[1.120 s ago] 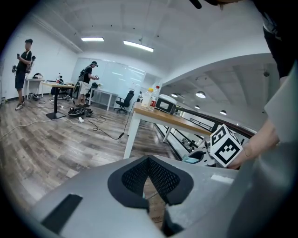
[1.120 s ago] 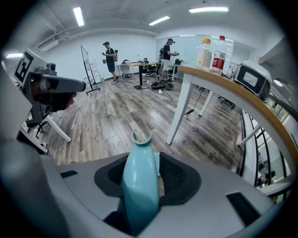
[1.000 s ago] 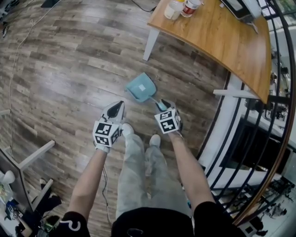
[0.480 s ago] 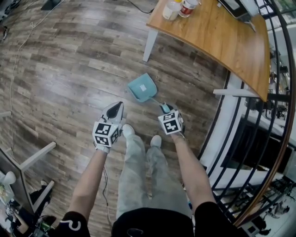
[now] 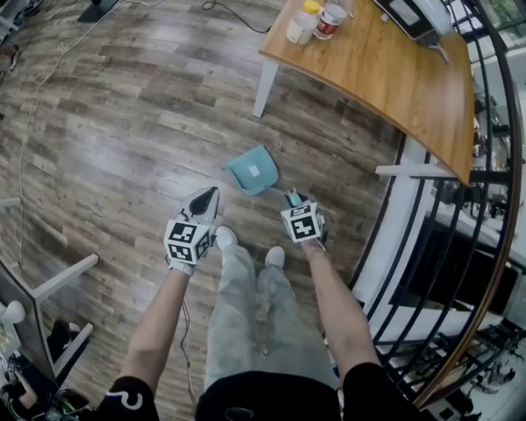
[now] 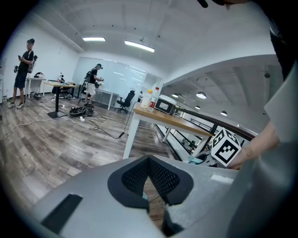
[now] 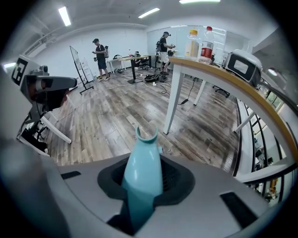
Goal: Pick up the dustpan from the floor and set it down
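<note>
The right gripper [image 5: 292, 199] is clamping the handle of the teal plastic dustpan [image 5: 252, 170], with the pan lying beyond its fingertips. The left gripper [image 5: 209, 195] is hovering closed and empty, with roomy wooden plank floor [image 5: 123, 140] ahead.

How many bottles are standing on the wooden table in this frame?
2. Both stand together at the table corner: a pale bottle and, beside it, a red-labelled bottle. More may be hidden beyond the picture's edge.

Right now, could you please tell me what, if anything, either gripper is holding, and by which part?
The right gripper grips the teal dustpan by its handle; the left gripper holds nothing.
</note>
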Tool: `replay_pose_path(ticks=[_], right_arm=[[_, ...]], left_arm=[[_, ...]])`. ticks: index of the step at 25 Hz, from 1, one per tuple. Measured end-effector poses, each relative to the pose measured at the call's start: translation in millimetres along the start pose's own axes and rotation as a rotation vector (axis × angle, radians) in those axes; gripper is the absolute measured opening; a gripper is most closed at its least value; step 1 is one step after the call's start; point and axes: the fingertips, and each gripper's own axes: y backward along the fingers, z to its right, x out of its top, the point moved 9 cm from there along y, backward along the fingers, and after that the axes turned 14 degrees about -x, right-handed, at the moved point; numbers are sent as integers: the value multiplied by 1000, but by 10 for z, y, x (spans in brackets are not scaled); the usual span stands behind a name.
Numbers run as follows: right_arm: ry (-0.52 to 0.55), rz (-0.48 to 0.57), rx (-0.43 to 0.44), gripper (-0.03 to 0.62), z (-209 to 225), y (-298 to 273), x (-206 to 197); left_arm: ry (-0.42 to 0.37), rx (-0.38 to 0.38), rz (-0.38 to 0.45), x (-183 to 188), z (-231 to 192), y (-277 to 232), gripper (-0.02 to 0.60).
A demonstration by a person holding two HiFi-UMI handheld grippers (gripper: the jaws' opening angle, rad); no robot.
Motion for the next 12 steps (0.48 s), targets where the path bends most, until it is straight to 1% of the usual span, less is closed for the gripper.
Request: replay_pose_path(ticks=[6, 12], right_arm=[[12, 2, 15, 78, 50, 187, 34], [7, 18, 39, 78, 92, 518, 81]], left_arm=[[-4, 2, 5, 78, 185, 37, -2], [-21, 9, 14, 204, 496, 169, -2]])
